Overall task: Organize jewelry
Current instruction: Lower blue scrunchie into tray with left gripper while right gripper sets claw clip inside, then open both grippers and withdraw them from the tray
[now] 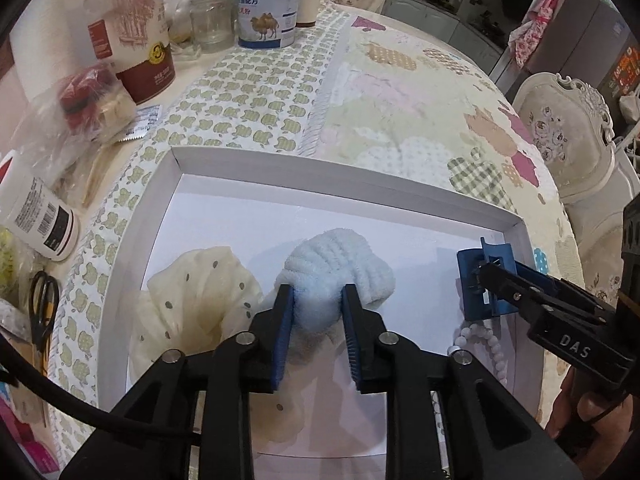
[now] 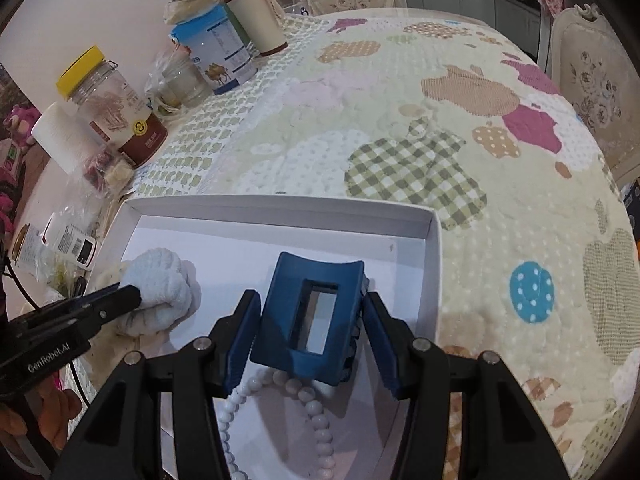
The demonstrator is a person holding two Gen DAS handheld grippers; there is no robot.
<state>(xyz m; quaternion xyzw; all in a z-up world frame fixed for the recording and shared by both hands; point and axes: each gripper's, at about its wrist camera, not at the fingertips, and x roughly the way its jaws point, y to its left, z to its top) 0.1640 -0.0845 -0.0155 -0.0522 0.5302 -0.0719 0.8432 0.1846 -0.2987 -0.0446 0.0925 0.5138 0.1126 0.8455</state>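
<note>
Inside the white tray (image 1: pixel 352 168), both grippers are low over the paper lining, each with something between its pads, and this looks like the put-down step.

The left gripper (image 1: pixel 318 332) straddles the pale blue scrunchie (image 1: pixel 340 264), which sits mid-tray. Its pads flank the fluff and look barely touching rather than squeezing, so I read it as a letting-go, though the pile hides the contact line and I cannot be certain. The scrunchie lies right against a cream dotted scrunchie (image 1: pixel 192 300) near the tray's left edge, so soft pieces seem to be gathered on that side.

The right gripper (image 2: pixel 312 332) holds the blue claw clip (image 2: pixel 308 312) near the tray's right edge, held at a middling width, pads pressed on both flanks of the clip. The clip hangs just over a white bead string (image 2: pixel 316 420), lying by the near right part of the tray; hard pieces seem to be going there.

Count, then: two scrunchies, one clip, one bead string, one tray, two grippers. The tray's far strip is bare paper. Jars, tins and bags crowd the table's far left corner, outside the tray.
</note>
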